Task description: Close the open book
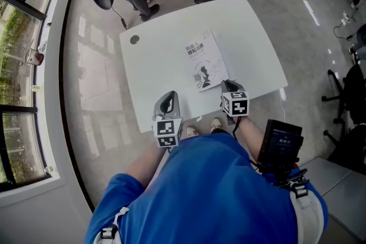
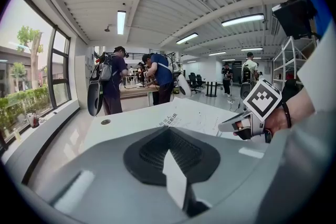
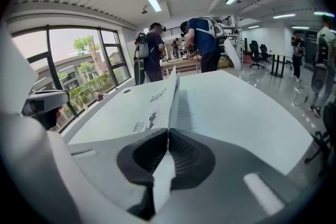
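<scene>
Evidently my right claw (image 1: pixel 227 86) was pinched shut on the near corner of the book (image 1: pixel 205 60), whose cover lay almost flat on the table (image 1: pixel 160 60). Left claw (image 1: pixel 167 100) was closed, empty, off to the side. Step judged: laying the cover down. Next need: release, then press flat.

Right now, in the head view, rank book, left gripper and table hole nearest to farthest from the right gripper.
1. book, just ahead of the right gripper
2. left gripper, off to its left by the near edge
3. hole, far left corner of the table
</scene>
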Motion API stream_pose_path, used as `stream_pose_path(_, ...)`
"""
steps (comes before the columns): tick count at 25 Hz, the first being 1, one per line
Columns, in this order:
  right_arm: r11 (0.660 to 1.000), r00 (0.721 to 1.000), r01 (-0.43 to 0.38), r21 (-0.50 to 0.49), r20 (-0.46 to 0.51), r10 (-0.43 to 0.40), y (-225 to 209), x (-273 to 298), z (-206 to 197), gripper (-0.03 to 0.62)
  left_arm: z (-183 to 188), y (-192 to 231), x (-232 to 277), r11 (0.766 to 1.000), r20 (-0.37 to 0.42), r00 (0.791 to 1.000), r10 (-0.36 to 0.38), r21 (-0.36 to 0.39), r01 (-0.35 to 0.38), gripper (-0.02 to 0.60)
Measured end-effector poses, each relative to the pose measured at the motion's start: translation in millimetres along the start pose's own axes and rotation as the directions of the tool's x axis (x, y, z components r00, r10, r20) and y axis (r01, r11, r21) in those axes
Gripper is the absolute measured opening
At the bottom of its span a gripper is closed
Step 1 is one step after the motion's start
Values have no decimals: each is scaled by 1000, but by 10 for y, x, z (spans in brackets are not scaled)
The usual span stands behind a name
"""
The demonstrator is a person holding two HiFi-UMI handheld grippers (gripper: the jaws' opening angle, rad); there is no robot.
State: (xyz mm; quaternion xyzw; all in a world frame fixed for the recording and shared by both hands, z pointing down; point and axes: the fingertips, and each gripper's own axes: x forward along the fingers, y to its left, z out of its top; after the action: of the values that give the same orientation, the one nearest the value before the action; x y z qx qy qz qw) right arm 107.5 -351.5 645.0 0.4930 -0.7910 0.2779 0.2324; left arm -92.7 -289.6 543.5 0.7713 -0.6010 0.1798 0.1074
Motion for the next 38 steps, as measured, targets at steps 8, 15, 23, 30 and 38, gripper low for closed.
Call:
stream_pose_path(8,987,999,-15,163,-46,23,-125,61,-142,15,-12,6,-49,1000,-10,1000,11,3,-11,6)
stream_pose_path(15,956,996,-58,287,-48,74,-143,89,-218,21,-35,38,-52,1000,-11,1000,21,-1,-21,6)
stream_pose_path(23,902,993,-76,426,-49,107,-212,127,-314,29,-65,16,-19,1000,-15,1000,21,5,-21,6)
stream_pose_path(30,922,993,-93,375,-31,112,-154,65,-300,29,-117,89,-11,999,-19,999,49,8,-49,6)
stream_pose_path(38,985,993,-97,140,87,85,-100,-234,-114,29,-244,39,-84,993,-6,994,111,-35,-111,6)
